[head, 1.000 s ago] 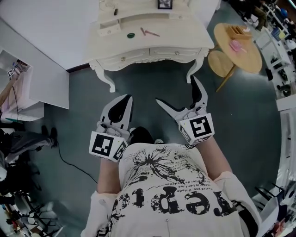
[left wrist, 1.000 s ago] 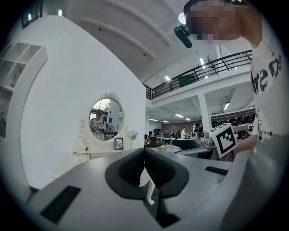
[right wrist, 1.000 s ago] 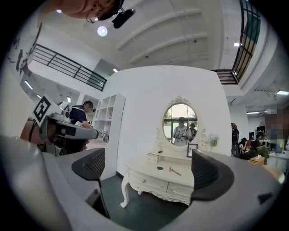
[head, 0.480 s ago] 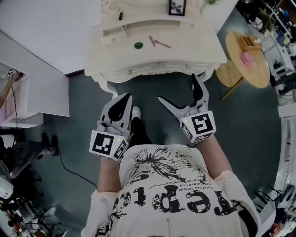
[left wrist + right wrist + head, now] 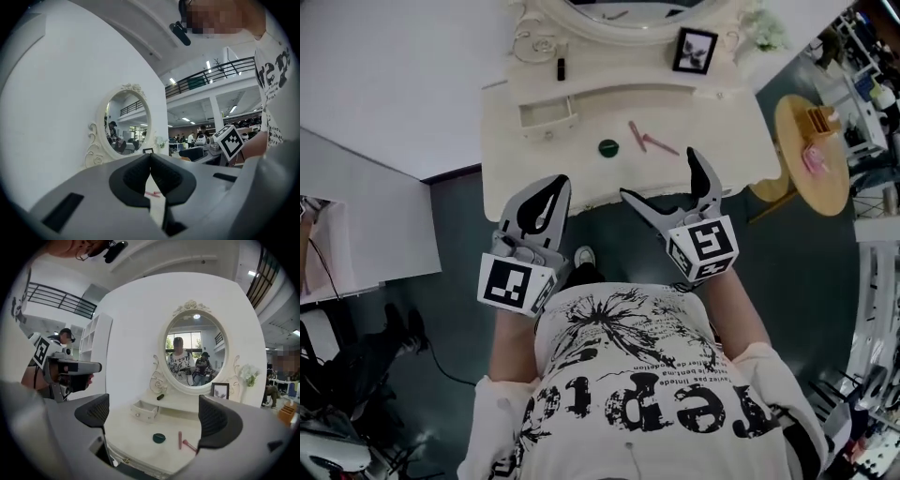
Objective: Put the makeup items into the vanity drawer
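On the cream vanity top (image 5: 712, 112) lie a dark green round compact (image 5: 608, 147) (image 5: 159, 438), a pink tube (image 5: 633, 136) (image 5: 179, 439) and a pink brush (image 5: 661, 144) (image 5: 190, 445). A black lipstick (image 5: 561, 68) (image 5: 160, 397) lies further back, near the mirror. A small drawer (image 5: 547, 114) (image 5: 144, 409) stands pulled out on the top's left. My right gripper (image 5: 659, 176) (image 5: 157, 416) hangs open over the vanity's front edge, just short of the pink items. The left gripper (image 5: 548, 192) (image 5: 150, 157) is shut on nothing at the front edge, left of them.
An oval mirror (image 5: 194, 352) (image 5: 126, 123) and a photo frame (image 5: 695, 50) stand at the back of the vanity. White flowers (image 5: 764, 28) sit at the back right. A round wooden side table (image 5: 797, 122) stands to the right, a white panel (image 5: 356, 216) to the left.
The person has stepped up to the vanity, so both grippers now reach its front edge. The left gripper stays shut and the right one open.
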The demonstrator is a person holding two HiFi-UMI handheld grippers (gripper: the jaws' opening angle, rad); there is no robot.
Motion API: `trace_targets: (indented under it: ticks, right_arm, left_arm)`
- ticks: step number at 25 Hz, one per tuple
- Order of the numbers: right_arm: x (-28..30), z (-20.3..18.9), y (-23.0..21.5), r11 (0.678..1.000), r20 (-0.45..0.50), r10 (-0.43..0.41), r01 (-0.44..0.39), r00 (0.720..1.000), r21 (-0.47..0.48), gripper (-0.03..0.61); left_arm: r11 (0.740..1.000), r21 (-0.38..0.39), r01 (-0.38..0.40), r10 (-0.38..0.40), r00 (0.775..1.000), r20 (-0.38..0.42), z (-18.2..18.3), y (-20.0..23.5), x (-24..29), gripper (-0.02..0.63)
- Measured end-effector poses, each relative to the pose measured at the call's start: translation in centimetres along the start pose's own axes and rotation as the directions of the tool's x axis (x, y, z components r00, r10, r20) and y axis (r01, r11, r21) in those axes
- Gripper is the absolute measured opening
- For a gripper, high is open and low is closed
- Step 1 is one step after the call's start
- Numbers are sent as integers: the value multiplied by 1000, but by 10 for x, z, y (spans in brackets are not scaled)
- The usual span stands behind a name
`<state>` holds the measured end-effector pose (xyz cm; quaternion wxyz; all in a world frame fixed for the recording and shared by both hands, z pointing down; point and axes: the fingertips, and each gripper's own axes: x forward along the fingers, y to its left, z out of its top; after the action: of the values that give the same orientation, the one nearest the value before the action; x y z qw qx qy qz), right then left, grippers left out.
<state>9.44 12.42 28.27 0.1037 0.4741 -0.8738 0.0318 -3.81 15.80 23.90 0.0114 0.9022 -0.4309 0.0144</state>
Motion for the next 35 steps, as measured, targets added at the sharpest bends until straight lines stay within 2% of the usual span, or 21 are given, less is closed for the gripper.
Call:
trace_targets:
  ticks: [3,9,15,18,22,25,27,31,35]
  right_arm:
    - [47,-3,-3,999,-55,13,-12,998,30,597]
    - [108,-29,-14,996,-186,22,-7,982,85,595]
    - [158,-78,-36,992,-324,86,-51,942,113,586]
    - [181,-114,-46,988,-405,126,-79,906,132,546]
    - [201,-162,-56,978,-531,194,-120,825,170,488]
    - [208,-192,-62,971,-594,225,-124,773,205,446]
    - [213,-206,-67,968,-620,231,-115,750,222,417]
    - [220,-228,-70,960,-663,251,-95,705,262,296]
    - [226,-241,-68,956,-692,255,-72,675,283,217]
  left_arm:
    - [1000,-4,8,-8,1000,-14,-2,40,17,14]
    - [997,-68,26,-29,998,-52,-22,92,44,14]
    - [994,-100,37,-45,996,-80,-48,112,91,14]
    - [995,-101,23,-33,995,-99,-64,121,114,14]
    - [987,-156,-29,9,992,-126,-80,135,142,14]
    - [986,-162,-39,9,983,-182,-100,139,155,14]
    - [985,-167,-41,7,979,-202,-112,142,163,14]
    - [981,-186,-50,7,974,-225,-127,146,174,14]
    - [981,-188,-54,9,972,-233,-134,153,180,14]
